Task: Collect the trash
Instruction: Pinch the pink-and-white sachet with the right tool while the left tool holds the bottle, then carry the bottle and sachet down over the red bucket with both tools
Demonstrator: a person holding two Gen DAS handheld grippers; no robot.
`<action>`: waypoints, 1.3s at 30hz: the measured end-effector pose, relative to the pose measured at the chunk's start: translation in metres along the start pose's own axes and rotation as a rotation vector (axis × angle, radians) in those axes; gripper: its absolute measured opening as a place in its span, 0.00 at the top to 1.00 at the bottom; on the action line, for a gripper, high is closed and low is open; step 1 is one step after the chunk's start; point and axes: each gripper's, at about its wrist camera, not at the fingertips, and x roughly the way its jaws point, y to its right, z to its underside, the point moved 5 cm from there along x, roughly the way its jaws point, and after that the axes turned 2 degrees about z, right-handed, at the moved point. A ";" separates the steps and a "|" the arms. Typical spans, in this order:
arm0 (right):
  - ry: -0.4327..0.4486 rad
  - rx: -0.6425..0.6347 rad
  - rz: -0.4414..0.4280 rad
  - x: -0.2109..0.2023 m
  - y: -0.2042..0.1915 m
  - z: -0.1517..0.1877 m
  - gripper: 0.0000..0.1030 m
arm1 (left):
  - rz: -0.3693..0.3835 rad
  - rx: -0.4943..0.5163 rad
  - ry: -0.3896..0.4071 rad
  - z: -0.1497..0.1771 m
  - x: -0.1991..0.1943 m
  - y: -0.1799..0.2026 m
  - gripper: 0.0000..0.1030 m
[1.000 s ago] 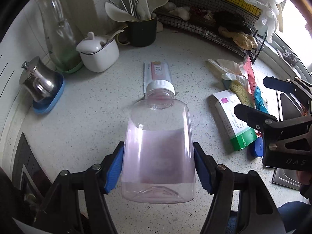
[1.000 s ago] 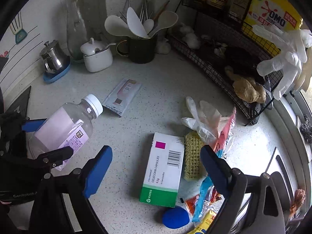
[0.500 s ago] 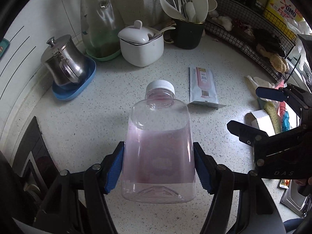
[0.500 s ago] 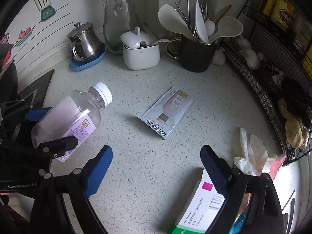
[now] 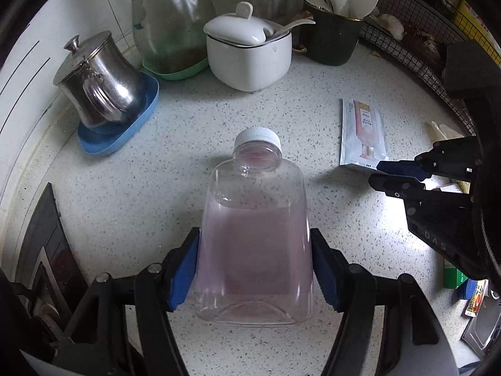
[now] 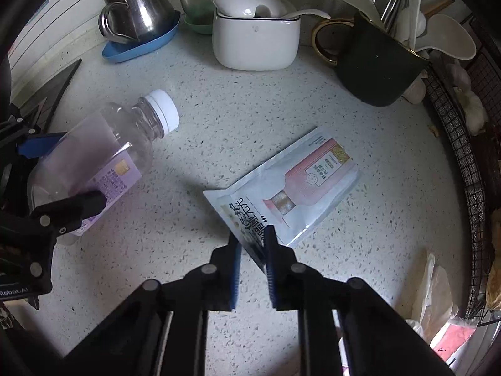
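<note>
Speckled white stone bench [image 6: 194, 269], backed by a tiled wall, carries a crowded row of kitchenware along its far edge: a lidded stainless steel pot [image 5: 97, 81] on a blue plastic coaster [image 5: 125, 125], a tall clear glass jug [image 5: 170, 18] on a green coaster, a white ceramic lidded sugar bowl [image 6: 255, 37] with a spoon handle protruding, and a dark mug with a gold handle [image 6: 375, 65] holding white spatulas and metal utensils. A black wire rack [image 6: 469, 156] stands at the right side of the bench.

Left tongs [image 5: 255, 269] clamp a clear square plastic bottle with a white screw cap [image 5: 255, 235] — blue pads pressed on both flat sides, cap pointing away from the camera, the bottle held off the bench.

Right tongs [image 6: 252, 244] have just been closing and now stand narrow, pinching the near corner of a flat silver-blue sachet printed with a pink bottle [image 6: 294, 185]. That corner is between the pads; the rest of the sachet lies flat on the bench, near its middle, just right of the bottle.

Crumpled pale plastic wrappers [image 6: 435, 291] lie at the bench's right end, beside the rack.
</note>
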 end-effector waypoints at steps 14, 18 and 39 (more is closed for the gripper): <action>0.114 0.097 -0.163 -0.077 -0.045 0.058 0.99 | 0.031 -0.042 0.113 0.049 -0.075 0.026 0.37; 0.160 0.080 -0.180 -0.103 -0.052 0.070 0.99 | 0.011 -0.065 0.144 0.074 -0.099 0.034 0.37; 0.231 0.000 -0.328 -0.183 -0.119 0.164 0.99 | 0.016 -0.266 0.206 0.225 -0.181 0.062 0.37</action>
